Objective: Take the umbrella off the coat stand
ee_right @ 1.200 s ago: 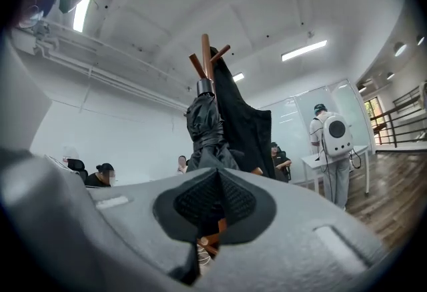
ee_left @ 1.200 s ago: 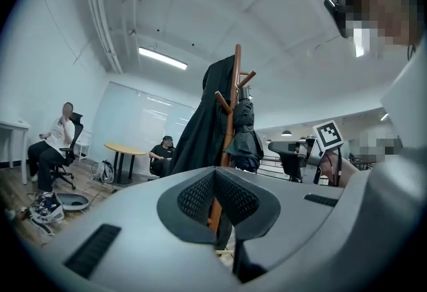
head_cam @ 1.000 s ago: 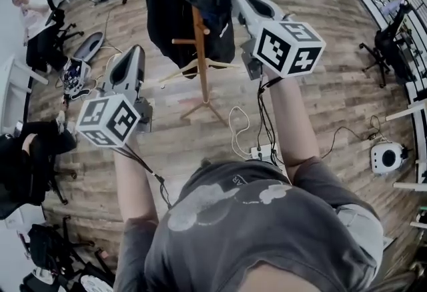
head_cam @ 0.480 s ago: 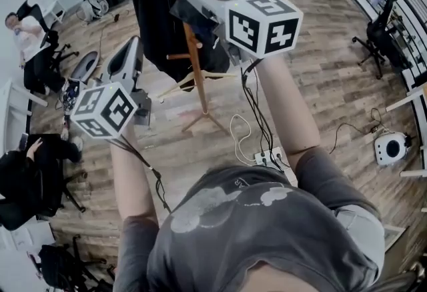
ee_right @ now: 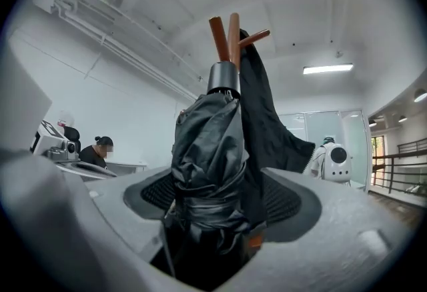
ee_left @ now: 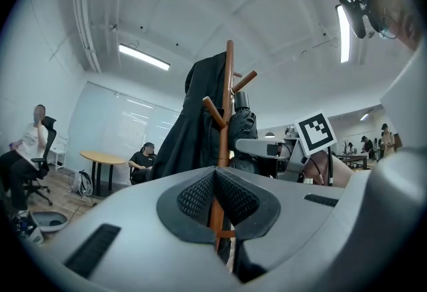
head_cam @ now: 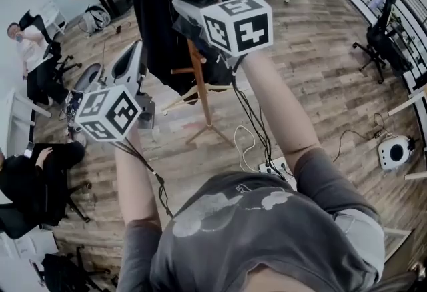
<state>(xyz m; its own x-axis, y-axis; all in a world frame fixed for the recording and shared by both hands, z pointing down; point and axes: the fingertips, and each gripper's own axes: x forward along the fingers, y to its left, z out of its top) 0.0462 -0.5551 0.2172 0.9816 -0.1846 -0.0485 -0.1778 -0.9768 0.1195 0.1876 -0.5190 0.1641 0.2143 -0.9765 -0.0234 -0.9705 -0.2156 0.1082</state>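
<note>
Big wood floor [head_cam: 320, 84], w/ people [head_cam: 30, 51] sitting far off at the side. In the middle is the coat stand [head_cam: 202, 94], w/ a long black coat [head_cam: 150, 17] on it. The umbrella [ee_right: 207, 144] is black & folded up. It hangs at the top of the stand, right under the pegs [ee_right: 220, 34] & next to the coat.

What's new: the R gripper [head_cam: 181, 9] has come up & in to the top of the stand, & its jaws have just been opening wide. Now the umbrella sits btw the two pads [ee_right: 155, 194], but they don't squeeze it yet, so it holds nothing. I think the next job is to shut on the umbrella & lift it off.

The L gripper [head_cam: 133, 54] is lower & off to the side of the stand. Its jaws are together, w/ nothing in them.
</note>
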